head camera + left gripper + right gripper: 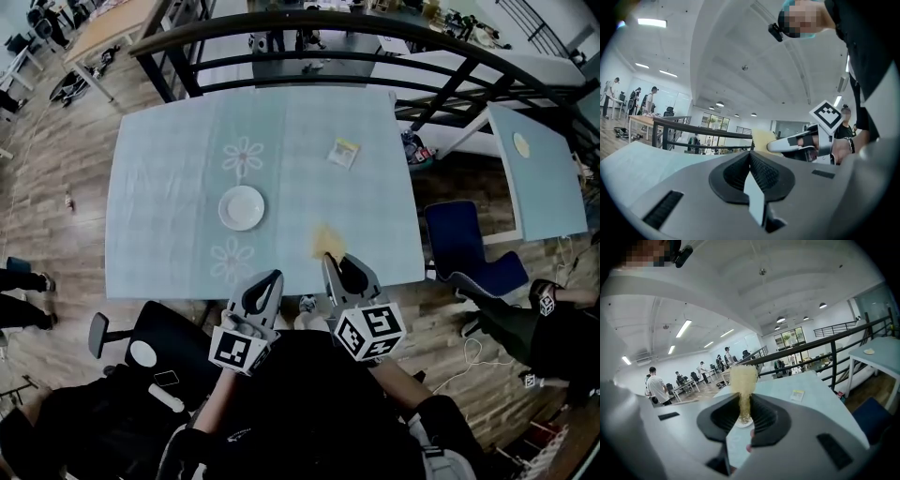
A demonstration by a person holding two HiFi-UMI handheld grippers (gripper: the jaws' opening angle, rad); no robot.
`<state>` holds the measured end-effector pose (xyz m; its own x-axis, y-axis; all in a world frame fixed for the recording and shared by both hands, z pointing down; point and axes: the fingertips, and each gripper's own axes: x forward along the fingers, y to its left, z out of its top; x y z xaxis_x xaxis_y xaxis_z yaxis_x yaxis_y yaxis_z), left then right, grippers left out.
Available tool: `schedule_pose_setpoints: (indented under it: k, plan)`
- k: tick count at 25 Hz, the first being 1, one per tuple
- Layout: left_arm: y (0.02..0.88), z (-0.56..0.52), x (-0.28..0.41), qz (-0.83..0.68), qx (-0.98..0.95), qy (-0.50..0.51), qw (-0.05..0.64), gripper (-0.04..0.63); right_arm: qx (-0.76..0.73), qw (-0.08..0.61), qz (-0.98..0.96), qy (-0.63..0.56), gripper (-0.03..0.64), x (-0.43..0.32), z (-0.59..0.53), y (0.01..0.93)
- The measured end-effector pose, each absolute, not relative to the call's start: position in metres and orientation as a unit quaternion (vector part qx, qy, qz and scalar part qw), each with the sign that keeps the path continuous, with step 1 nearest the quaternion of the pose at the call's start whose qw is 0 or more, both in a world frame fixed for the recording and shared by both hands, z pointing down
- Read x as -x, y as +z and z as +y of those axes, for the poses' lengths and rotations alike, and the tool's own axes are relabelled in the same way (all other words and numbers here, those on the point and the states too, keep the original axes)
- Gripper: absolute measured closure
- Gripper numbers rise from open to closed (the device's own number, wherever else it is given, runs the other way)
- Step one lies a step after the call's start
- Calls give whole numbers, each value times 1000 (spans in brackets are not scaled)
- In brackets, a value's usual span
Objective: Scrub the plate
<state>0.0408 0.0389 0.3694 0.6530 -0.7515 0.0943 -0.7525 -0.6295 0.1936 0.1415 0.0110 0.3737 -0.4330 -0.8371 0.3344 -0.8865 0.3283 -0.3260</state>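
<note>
A white plate (242, 207) lies bare on the pale blue tablecloth (169, 187), left of the table's middle. My right gripper (330, 258) hovers over the table's near edge, shut on a yellow sponge (327, 241) that sticks out past its tips. In the right gripper view the sponge (743, 378) stands upright between the jaws, and the plate (745, 422) shows small behind it. My left gripper (275, 277) is beside it to the left, also at the near edge, shut with nothing in it (750, 154). Both grippers are well short of the plate.
A small yellow-and-white packet (343, 152) lies on the cloth at the far right. A dark railing (309, 28) runs behind the table. A blue chair (473, 248) stands at the right, a black chair (169, 347) at the near left, and a second table (534, 173) further right.
</note>
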Motion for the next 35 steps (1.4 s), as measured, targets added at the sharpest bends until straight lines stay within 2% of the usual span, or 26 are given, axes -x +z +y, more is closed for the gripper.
schedule_pose_setpoints:
  k: [7, 14, 21, 35]
  plan:
    - [350, 81, -88, -411, -906, -27, 99, 583, -506, 47, -836, 207, 555, -169, 54, 366]
    - [342, 110, -120, -396, -915, -35, 72, 583, -485, 35, -869, 95, 556, -163, 94, 346]
    - [347, 113, -102, -450, -888, -49, 81, 583, -495, 9, -863, 100, 557, -177, 92, 346]
    - [348, 113, -95, -480, -873, -44, 73, 583, -464, 22, -882, 84, 558, -166, 93, 344]
